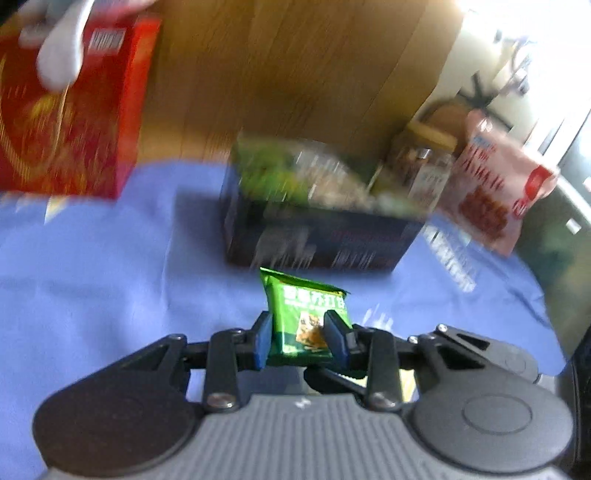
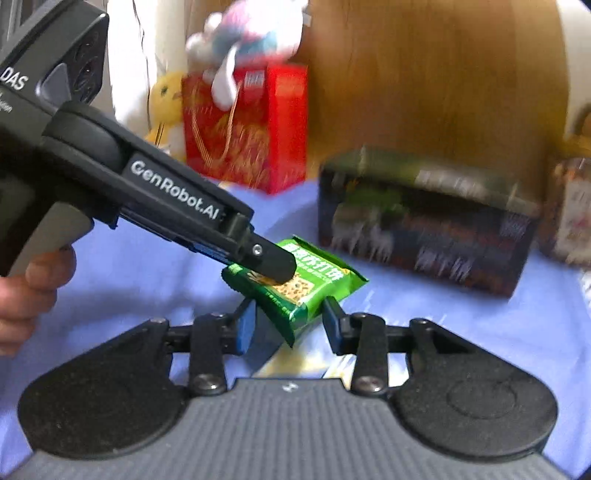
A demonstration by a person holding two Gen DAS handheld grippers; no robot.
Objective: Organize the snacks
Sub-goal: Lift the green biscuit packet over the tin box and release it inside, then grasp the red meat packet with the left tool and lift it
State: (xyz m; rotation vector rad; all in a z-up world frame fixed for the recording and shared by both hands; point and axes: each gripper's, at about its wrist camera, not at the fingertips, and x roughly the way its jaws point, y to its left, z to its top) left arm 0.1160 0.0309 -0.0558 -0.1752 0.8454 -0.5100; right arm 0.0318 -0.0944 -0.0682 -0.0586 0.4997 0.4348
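Green packet (image 1: pixel 308 317) sits clamped in our left fingers (image 1: pixel 301 341), raised toward the dark box (image 1: pixel 317 236) for sorting; our right fingers (image 2: pixel 290 325) stand apart beneath it.

A blue cloth (image 1: pixel 92 266) covers the desk, with a wooden panel (image 2: pixel 424 74) and plush toys (image 2: pixel 243 33) behind.
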